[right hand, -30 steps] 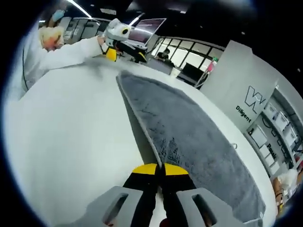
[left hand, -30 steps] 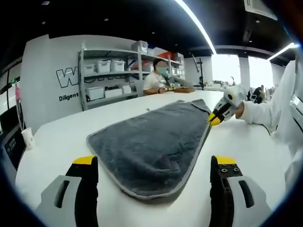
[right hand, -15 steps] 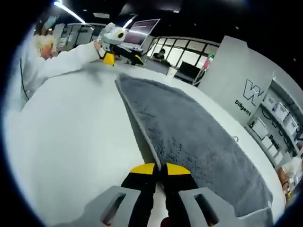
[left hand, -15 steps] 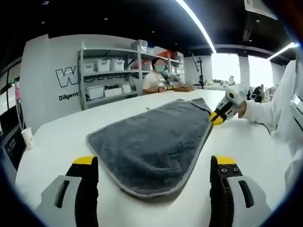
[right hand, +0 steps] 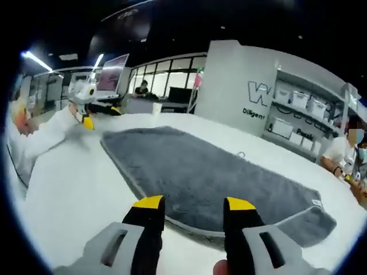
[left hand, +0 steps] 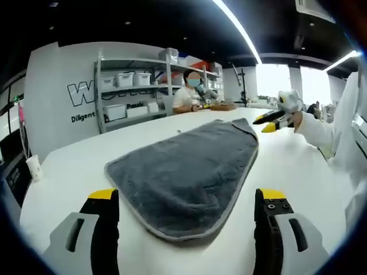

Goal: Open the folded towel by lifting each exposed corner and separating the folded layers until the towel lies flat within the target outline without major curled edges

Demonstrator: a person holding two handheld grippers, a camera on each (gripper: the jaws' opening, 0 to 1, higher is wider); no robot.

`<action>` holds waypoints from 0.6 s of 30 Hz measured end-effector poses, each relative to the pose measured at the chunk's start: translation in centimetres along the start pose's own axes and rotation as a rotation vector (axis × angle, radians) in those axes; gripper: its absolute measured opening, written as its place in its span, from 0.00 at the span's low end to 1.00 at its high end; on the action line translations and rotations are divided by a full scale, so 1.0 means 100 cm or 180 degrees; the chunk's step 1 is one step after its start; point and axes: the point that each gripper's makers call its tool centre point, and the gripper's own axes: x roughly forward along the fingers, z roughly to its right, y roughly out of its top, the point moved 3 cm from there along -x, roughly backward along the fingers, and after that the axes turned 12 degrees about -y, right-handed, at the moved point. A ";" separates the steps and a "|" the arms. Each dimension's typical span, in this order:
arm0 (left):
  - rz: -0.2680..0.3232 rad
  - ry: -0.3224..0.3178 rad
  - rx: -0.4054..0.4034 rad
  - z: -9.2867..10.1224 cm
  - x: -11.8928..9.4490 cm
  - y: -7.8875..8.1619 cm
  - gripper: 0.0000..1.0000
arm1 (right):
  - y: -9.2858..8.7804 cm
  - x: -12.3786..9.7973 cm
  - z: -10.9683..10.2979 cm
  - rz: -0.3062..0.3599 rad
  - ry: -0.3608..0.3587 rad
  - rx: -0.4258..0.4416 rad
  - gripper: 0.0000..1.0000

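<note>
Right gripper (right hand: pixel 194 207) released the plush grey towel (right hand: pixel 206 177).

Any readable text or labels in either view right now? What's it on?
"W", cut off: large outlined letter on the wall.
"Diligent": smaller lettering on that wall, beneath it.
"Passi", partly hidden: sign behind the shelf.
Towel corner tag: too small to read.
</note>
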 end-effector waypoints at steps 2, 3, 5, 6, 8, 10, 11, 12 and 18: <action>-0.0002 0.0002 0.0003 0.000 0.000 0.000 0.96 | 0.002 -0.007 0.017 0.0030 -0.0181 0.0141 0.46; -0.0004 0.0002 0.0004 0.000 0.000 0.000 0.96 | 0.003 -0.010 0.024 0.0037 -0.0261 0.0200 0.48; -0.0003 0.0003 0.0005 0.000 0.000 0.000 0.96 | 0.001 -0.015 0.037 0.0028 -0.0399 0.0298 0.55; -0.0002 0.0003 0.0002 0.000 0.000 0.000 0.96 | 0.000 -0.018 0.042 0.0019 -0.0451 0.0322 0.58; -0.0005 0.0005 0.0000 0.000 -0.001 -0.001 0.96 | -0.002 -0.022 0.049 -0.0005 -0.0524 0.0343 0.64; -0.0006 0.0006 -0.0001 -0.001 -0.001 -0.001 0.96 | -0.005 -0.027 0.057 -0.0041 -0.0594 0.0360 0.68; -0.0004 0.0007 -0.0001 0.000 -0.001 -0.001 0.96 | -0.007 -0.029 0.059 -0.0053 -0.0617 0.0363 0.69; -0.0002 0.0008 -0.0003 0.000 -0.001 -0.001 0.96 | -0.008 -0.031 0.062 -0.0065 -0.0644 0.0379 0.71; -0.0011 0.0017 -0.0013 -0.001 -0.001 -0.002 0.96 | -0.014 -0.039 0.080 -0.0108 -0.0755 0.0403 0.80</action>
